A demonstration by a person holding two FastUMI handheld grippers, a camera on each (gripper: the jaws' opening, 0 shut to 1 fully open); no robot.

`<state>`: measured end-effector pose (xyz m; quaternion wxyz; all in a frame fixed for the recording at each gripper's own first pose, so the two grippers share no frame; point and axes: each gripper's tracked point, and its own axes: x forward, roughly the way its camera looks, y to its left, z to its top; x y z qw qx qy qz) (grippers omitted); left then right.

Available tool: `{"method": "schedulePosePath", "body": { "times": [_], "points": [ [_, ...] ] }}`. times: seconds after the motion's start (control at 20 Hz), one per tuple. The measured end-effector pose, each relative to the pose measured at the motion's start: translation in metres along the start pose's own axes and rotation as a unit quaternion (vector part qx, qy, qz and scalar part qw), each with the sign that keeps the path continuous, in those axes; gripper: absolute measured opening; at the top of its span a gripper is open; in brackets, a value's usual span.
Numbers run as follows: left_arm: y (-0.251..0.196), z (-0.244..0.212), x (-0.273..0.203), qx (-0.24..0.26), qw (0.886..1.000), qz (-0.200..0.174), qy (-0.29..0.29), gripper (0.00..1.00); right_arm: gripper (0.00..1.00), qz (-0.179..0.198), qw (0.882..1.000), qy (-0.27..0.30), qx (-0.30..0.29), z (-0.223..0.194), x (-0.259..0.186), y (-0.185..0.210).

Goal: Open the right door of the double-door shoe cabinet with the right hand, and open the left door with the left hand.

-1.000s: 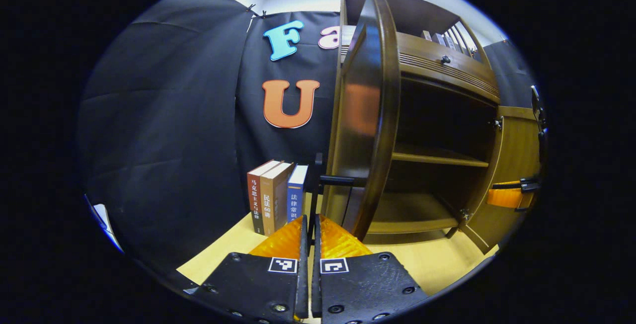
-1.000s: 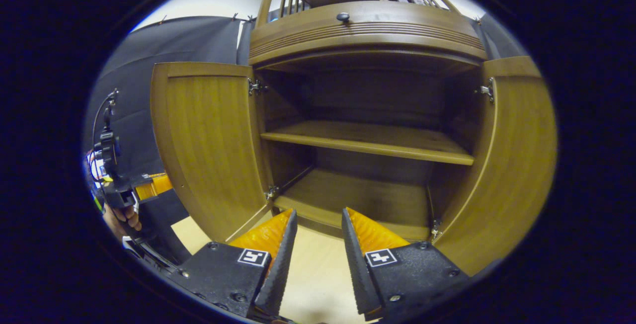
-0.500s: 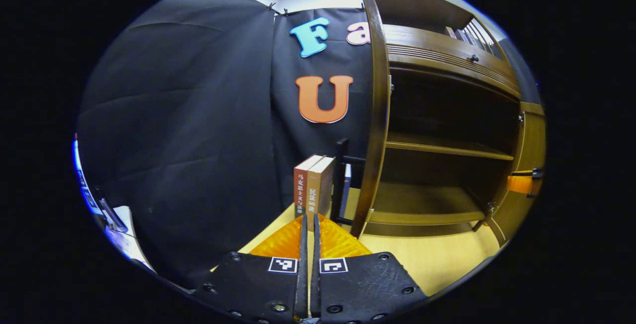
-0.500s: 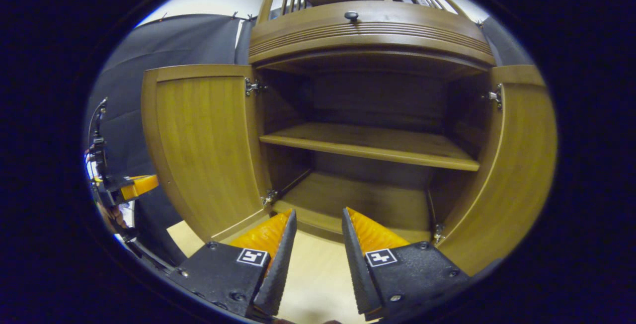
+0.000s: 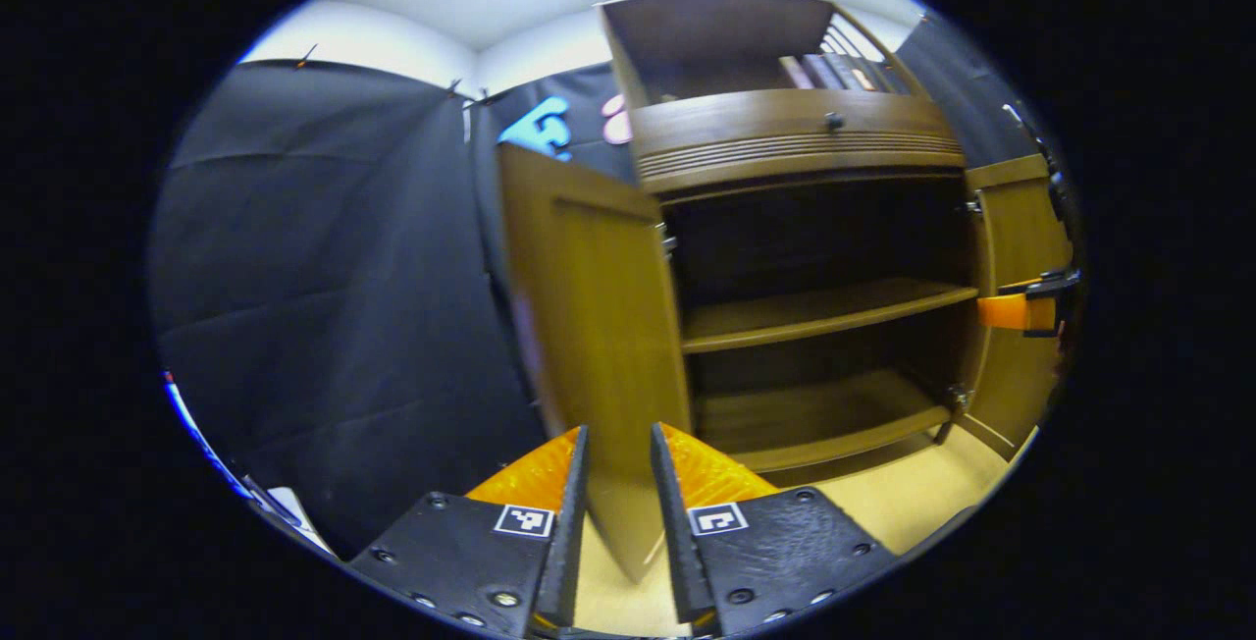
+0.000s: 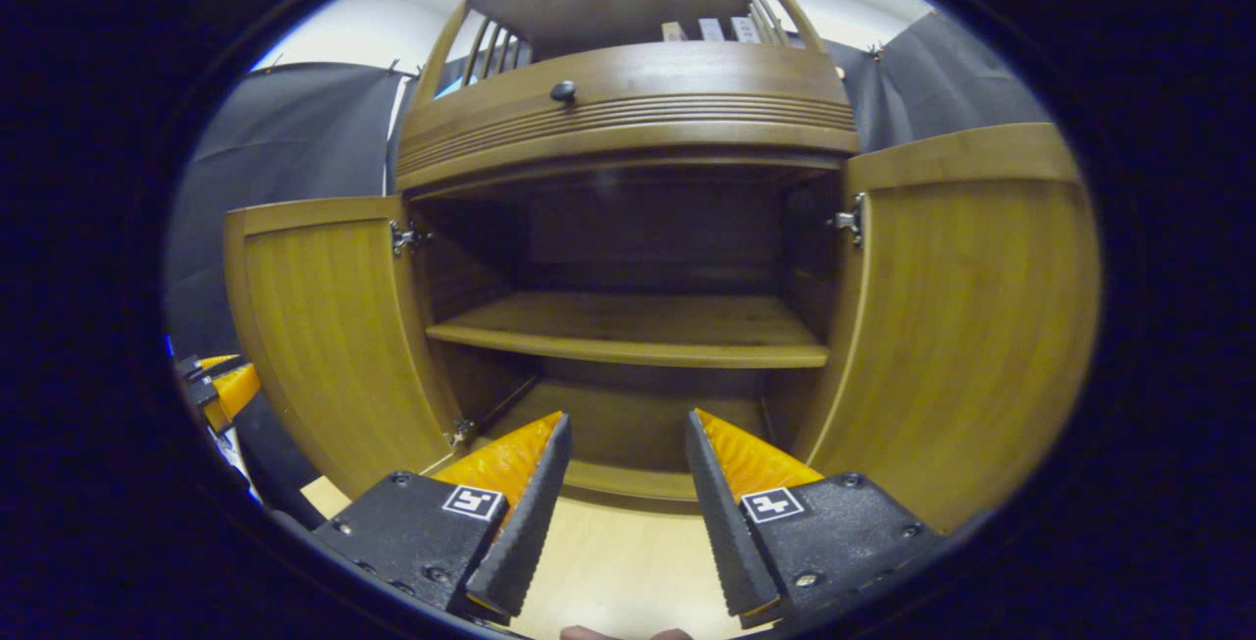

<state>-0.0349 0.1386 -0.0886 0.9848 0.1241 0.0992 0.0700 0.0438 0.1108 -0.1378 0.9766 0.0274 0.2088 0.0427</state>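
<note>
Your shoe cabinet (image 6: 628, 110) stands with both doors swung wide: one left door (image 6: 334, 326), one right door (image 6: 971, 326), and two bare shelves (image 6: 628, 331) between them. Your left gripper (image 5: 616, 444) and right gripper (image 6: 620, 434) each hang in front with fingers spread, holding nothing.

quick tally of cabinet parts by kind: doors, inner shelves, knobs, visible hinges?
Doors: 2, the left door and the right door, both open
Inner shelves: 2, the upper shelf and the bottom shelf
Knobs: 1, the knob on the drawer front
Hinges: 3, the left top hinge, the left bottom hinge and the right top hinge
Total: 8
</note>
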Motion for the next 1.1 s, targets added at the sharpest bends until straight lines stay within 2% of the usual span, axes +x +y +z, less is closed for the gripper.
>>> {"method": "schedulePosePath", "body": {
  "times": [0.05,0.1,0.15,0.2,0.3,0.35,0.4,0.45,0.5,0.6,0.65,0.7,0.8,0.9,0.95,1.0,1.1],
  "points": [
    [-0.019,0.006,0.005,-0.002,1.0,-0.024,-0.006,0.38,0.75,-0.004,1.0,-0.006,0.004,0.005,-0.005,-0.005],
    [-0.037,0.009,0.01,-0.003,0.999,-0.044,-0.009,0.49,0.75,-0.011,1.0,-0.012,0.006,0.01,-0.01,-0.012],
    [-0.052,0.012,0.014,-0.006,0.998,-0.06,-0.009,0.45,0.8,-0.013,1.0,-0.019,0.005,0.013,-0.015,-0.015],
    [-0.065,0.017,0.016,-0.014,0.997,-0.075,-0.011,0.48,0.81,-0.017,1.0,-0.025,0.002,0.016,-0.02,-0.021],
    [-0.089,0.029,0.016,-0.041,0.994,-0.102,-0.014,0.49,0.81,-0.026,0.999,-0.034,-0.003,0.022,-0.031,-0.03],
    [-0.097,0.033,0.017,-0.057,0.992,-0.113,-0.015,0.52,0.84,-0.03,0.999,-0.039,-0.003,0.026,-0.038,-0.034],
    [-0.104,0.038,0.02,-0.07,0.99,-0.122,-0.017,0.61,0.84,-0.034,0.998,-0.045,-0.001,0.03,-0.043,-0.039],
    [-0.109,0.042,0.019,-0.078,0.989,-0.126,-0.019,0.71,0.84,-0.037,0.998,-0.051,0.002,0.034,-0.05,-0.041],
    [-0.113,0.046,0.02,-0.082,0.988,-0.127,-0.018,0.72,0.84,-0.039,0.998,-0.057,0.006,0.038,-0.054,-0.044],
    [-0.121,0.056,0.021,-0.076,0.988,-0.129,-0.029,0.67,0.84,-0.044,0.997,-0.064,0.012,0.042,-0.063,-0.049],
    [-0.126,0.061,0.022,-0.072,0.988,-0.134,-0.035,0.78,0.81,-0.05,0.996,-0.066,0.014,0.042,-0.066,-0.052],
    [-0.131,0.065,0.021,-0.069,0.987,-0.139,-0.039,0.93,0.84,-0.054,0.996,-0.068,0.015,0.043,-0.07,-0.054],
    [-0.137,0.072,0.019,-0.066,0.986,-0.143,-0.049,0.96,0.84,-0.066,0.995,-0.071,0.016,0.044,-0.075,-0.059],
    [-0.14,0.076,0.019,-0.067,0.986,-0.14,-0.054,0.96,0.84,-0.076,0.994,-0.071,0.027,0.041,-0.081,-0.06],
    [-0.138,0.075,0.017,-0.07,0.987,-0.135,-0.053,1.0,0.84,-0.08,0.994,-0.069,0.028,0.038,-0.081,-0.061],
    [-0.138,0.074,0.017,-0.075,0.987,-0.133,-0.051,0.96,0.84,-0.082,0.994,-0.068,0.028,0.037,-0.081,-0.061],
    [-0.137,0.07,0.018,-0.083,0.987,-0.129,-0.043,0.96,0.84,-0.086,0.994,-0.068,0.024,0.037,-0.083,-0.062]
  ]
}}
